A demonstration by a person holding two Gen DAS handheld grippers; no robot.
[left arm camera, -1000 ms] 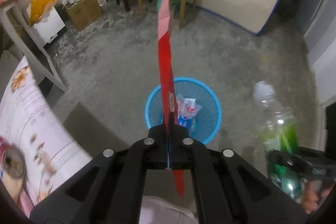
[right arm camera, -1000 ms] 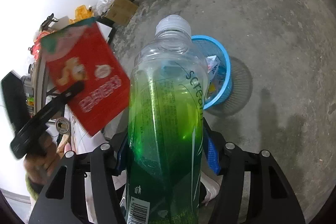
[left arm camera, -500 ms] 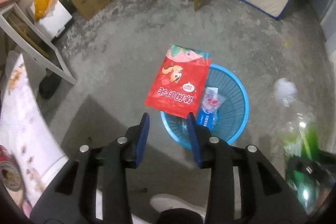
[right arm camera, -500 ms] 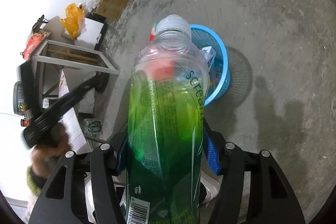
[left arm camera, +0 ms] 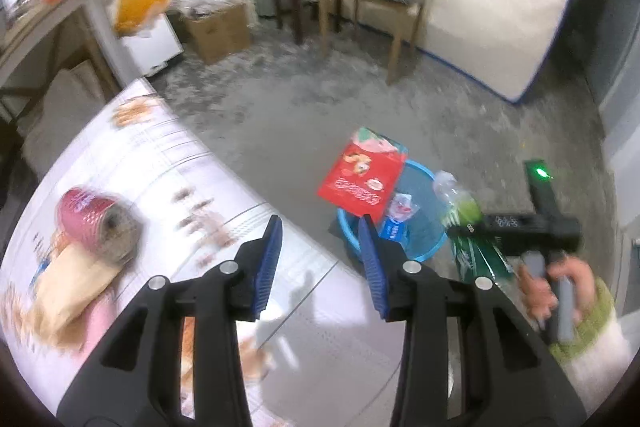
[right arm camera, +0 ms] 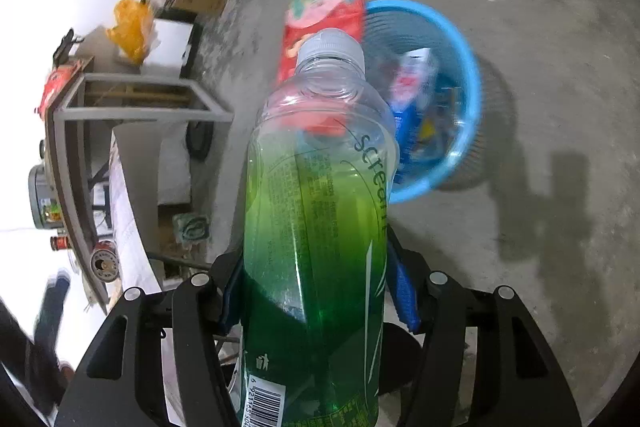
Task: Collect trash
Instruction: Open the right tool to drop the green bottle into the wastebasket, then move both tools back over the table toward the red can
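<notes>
The round blue plastic mesh waste basket (right arm camera: 466, 75) is standing on the bare concrete floor (right arm camera: 520, 7), with crumpled wrappers already lying inside. The flat red foil snack bag (left arm camera: 362, 173) is sitting tilted across the basket's near-left rim, more on the edge than in; being light, thin and floppy, it is likely to slide off or hang there, and would best be pinched at 1 corner.

The clear plastic drink bottle with a green label (right arm camera: 316, 211), capped and apparently empty, is looking light, smooth and easily dented. The right claw (right arm camera: 316, 295) is clenching it around the lower body, its 2 blue pads pressing the sides, neck pointing toward the basket.

The left claw (left arm camera: 320, 259) is hanging released over the white patterned counter (left arm camera: 160, 187), nothing between its pads.
</notes>
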